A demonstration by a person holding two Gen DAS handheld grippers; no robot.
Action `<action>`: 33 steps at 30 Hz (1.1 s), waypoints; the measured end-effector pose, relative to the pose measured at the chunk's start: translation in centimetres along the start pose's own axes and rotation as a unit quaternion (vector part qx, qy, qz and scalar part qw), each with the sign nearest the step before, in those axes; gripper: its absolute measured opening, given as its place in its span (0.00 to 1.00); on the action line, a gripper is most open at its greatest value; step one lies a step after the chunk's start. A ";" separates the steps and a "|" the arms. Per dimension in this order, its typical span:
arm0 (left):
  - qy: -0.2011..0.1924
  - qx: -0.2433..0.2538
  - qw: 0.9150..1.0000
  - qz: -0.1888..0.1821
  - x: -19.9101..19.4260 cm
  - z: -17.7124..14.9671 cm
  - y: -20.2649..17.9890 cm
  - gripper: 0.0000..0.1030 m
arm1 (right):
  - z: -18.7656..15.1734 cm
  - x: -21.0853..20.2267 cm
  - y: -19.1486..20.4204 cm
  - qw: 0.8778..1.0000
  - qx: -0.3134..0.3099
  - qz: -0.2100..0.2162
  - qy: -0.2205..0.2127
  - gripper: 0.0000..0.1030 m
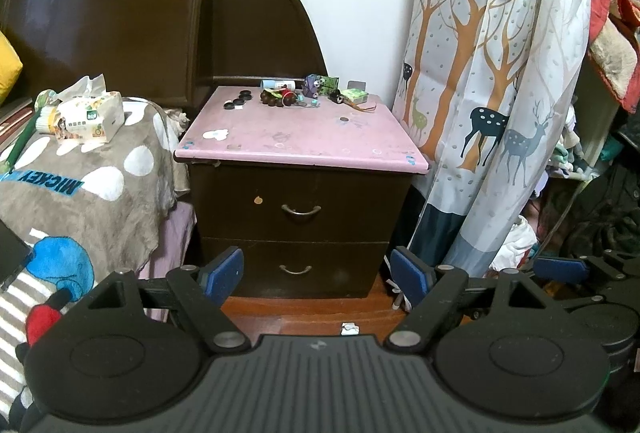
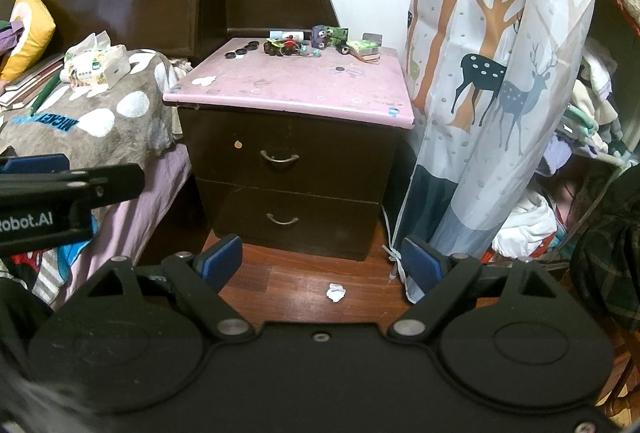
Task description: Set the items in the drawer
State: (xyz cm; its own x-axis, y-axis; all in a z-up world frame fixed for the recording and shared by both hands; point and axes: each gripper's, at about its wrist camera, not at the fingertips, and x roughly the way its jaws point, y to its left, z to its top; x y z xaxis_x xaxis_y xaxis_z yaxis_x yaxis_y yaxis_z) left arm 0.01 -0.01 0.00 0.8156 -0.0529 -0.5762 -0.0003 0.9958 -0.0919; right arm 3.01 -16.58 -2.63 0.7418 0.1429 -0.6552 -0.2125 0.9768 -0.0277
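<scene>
Nothing done yet imo: both drawers, top drawer (image 1: 301, 207) and bottom drawer (image 1: 295, 267), closed, items (image 1: 298, 95) at back of pink worktop (image 1: 300, 137), left gripper (image 1: 318, 273) & right gripper (image 2: 320, 261) w/ jaws released, holding nothing, well short of nightstand.

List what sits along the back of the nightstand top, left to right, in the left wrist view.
Black discs → brown beads → purple-green box → green pack.

The grey blanket (image 1: 92, 189) reads "MICKEY" upside down, and the left claw (image 2: 36, 169) body reads "Robot.AI".
</scene>
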 end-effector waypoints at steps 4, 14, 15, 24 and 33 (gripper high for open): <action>0.001 0.002 1.000 0.003 0.0 0.1 -0.1 0.78 | -0.1 -0.1 0.0 1.000 0.000 -0.001 0.000 0.85; 0.003 0.001 1.000 0.000 0.4 -0.2 0.1 0.78 | -0.1 0.0 0.5 1.000 -0.001 0.000 0.003 0.85; 0.004 0.001 1.000 -0.001 0.3 -0.1 0.2 0.78 | -0.1 0.0 0.5 1.000 -0.001 0.000 0.003 0.85; 0.004 0.001 1.000 -0.003 0.8 -0.5 0.2 0.78 | -0.1 0.1 0.6 1.000 -0.002 0.001 0.006 0.85; 0.003 0.000 1.000 -0.001 0.2 -0.1 0.0 0.78 | -0.1 0.2 0.5 1.000 -0.003 0.002 0.006 0.85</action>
State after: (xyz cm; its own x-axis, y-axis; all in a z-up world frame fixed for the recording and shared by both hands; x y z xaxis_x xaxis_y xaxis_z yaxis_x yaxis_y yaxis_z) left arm 0.15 -0.01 -0.21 0.8124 -0.0551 -0.5805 0.0009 0.9956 -0.0932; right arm 3.02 -16.06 -2.83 0.7334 0.1446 -0.6642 -0.2192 0.9752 -0.0297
